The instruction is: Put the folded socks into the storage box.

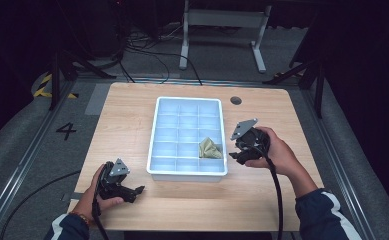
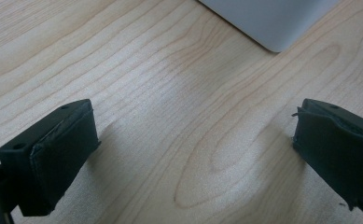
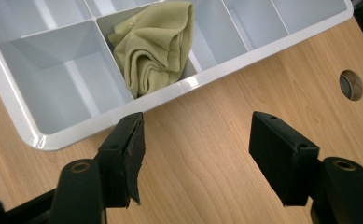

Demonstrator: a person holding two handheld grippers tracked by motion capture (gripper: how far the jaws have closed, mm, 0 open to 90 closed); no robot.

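A white divided tray [image 1: 157,117] sits in the middle of the wooden table [image 1: 127,110]. A crumpled yellow-green cloth [image 1: 210,148] lies in one compartment on the tray's right side, near its front; the right gripper view shows the cloth [image 3: 153,44] spilling over a divider. My right gripper [image 1: 236,154] hovers just right of the tray [image 3: 184,86], jaws open and empty, pointing at its rim. My left gripper [image 1: 138,192] rests low over the table at the front left, open and empty, with the tray's corner [image 2: 272,23] ahead of it.
The tray's other compartments look empty. A round cable hole [image 1: 236,100] sits at the back of the table and appears as the hole [image 3: 351,85] in the right gripper view. Cables trail from both grippers toward the front edge. A metal frame [image 1: 222,20] stands on the floor behind.
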